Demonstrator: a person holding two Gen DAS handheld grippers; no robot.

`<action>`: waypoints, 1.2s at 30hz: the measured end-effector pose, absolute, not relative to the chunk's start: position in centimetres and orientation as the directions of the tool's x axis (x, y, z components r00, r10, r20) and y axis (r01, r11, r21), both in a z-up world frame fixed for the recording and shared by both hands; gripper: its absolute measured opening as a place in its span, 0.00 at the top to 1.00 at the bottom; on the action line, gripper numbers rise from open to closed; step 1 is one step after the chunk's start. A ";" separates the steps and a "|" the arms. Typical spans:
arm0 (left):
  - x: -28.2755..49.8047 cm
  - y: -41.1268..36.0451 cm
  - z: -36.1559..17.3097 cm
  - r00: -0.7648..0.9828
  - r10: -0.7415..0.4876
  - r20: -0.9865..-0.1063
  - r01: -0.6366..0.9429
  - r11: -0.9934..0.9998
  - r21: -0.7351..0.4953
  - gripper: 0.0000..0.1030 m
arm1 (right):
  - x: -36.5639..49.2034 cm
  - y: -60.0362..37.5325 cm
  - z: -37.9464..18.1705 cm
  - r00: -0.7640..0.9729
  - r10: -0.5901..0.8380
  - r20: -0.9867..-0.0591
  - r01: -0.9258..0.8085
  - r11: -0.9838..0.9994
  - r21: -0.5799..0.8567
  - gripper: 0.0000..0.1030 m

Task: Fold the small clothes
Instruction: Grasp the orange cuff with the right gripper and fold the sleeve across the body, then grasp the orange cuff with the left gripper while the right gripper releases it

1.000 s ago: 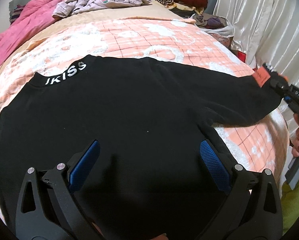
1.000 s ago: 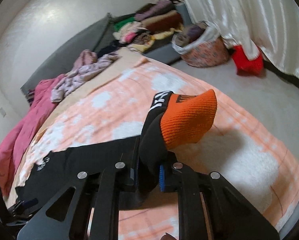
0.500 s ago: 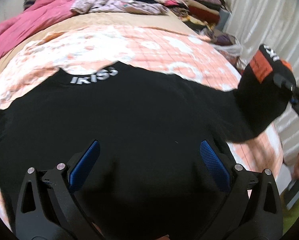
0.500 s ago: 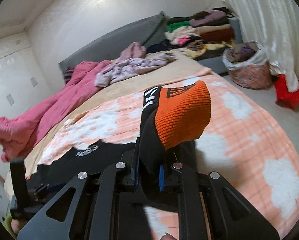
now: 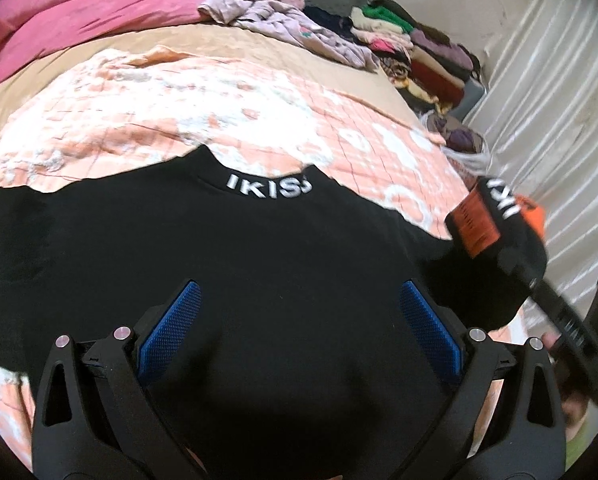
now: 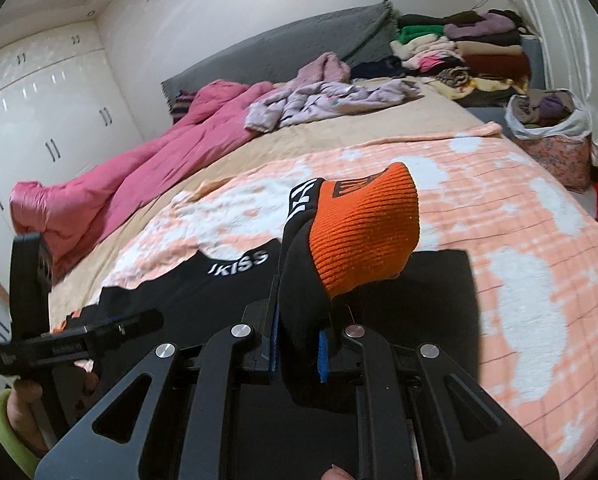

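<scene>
A black sweatshirt [image 5: 219,260] with white "IKISS" lettering at the collar lies flat on the peach blanket [image 5: 179,112]. My left gripper [image 5: 299,332] is open, hovering over the shirt's lower body, touching nothing. My right gripper [image 6: 299,344] is shut on the shirt's right sleeve, whose orange cuff [image 6: 367,236] stands up above the fingers. In the left wrist view that sleeve [image 5: 495,236] is lifted at the right, over the shirt's right side. The left gripper also shows in the right wrist view [image 6: 79,340] at the lower left.
A pink quilt [image 6: 131,188] and a lilac garment [image 6: 331,96] lie at the bed's far end. Folded clothes [image 6: 467,52] are stacked at the back right. A bag of clothes [image 6: 551,132] stands on the floor by the white curtain [image 5: 559,120].
My right gripper has lifted the sleeve off the blanket and carried it left, in over the shirt's body. The left gripper stayed open over the shirt while its view swung right.
</scene>
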State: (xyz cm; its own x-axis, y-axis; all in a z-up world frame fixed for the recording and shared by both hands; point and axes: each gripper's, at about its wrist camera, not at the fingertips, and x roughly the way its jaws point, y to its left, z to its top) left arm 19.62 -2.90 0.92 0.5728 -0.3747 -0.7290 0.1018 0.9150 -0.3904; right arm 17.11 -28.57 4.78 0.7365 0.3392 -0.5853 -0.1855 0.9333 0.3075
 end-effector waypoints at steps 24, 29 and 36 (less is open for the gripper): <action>21.8 7.9 -2.6 0.618 -0.506 -0.601 -0.064 0.730 -0.680 0.10 | 19.4 -12.3 -2.6 0.653 0.305 -0.693 -0.366 0.928 0.064 0.58; 22.0 8.5 -3.6 0.589 -0.554 -0.588 -0.067 0.692 -0.719 0.10 | 18.3 -11.6 -2.1 0.619 0.367 -0.694 -0.423 0.901 0.098 0.41; 22.1 4.9 -4.9 0.491 -0.589 -0.643 -0.015 0.732 -0.681 0.28 | 15.7 -16.7 -0.2 0.671 0.313 -0.672 -0.315 0.941 0.124 0.34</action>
State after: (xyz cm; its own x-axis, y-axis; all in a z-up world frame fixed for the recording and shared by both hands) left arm 22.08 4.94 -4.91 0.4906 -0.5886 -0.6426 -0.0148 0.7317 -0.6815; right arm 15.75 -16.75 -0.21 0.6714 0.3134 -0.6716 -0.3154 0.9408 0.1238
